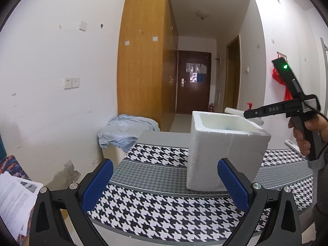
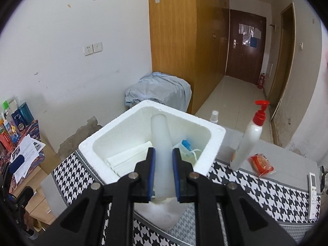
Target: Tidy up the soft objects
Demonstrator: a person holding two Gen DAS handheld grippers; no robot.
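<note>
A white foam box [image 1: 223, 151] [image 2: 127, 127] stands on the houndstooth cloth. My right gripper [image 2: 163, 153] is shut on a white foam tube [image 2: 161, 135], held over the box opening with its far end inside. In the left wrist view that gripper [image 1: 266, 110] comes in from the right above the box rim, with a tube end [image 1: 230, 110] showing behind it. Folded white foam sheets [image 2: 129, 156] and a blue-and-white item [image 2: 187, 146] lie inside the box. My left gripper [image 1: 164, 176] stands open and empty, in front of the box's left side.
A white pump bottle with red top [image 2: 249, 137], a small spray bottle [image 2: 214, 116], a red packet [image 2: 261, 164] and a white remote [image 2: 313, 194] lie on the cloth right of the box. A cloth-covered bin [image 1: 127, 133] stands by the wardrobe. Papers [image 1: 14, 196] lie at left.
</note>
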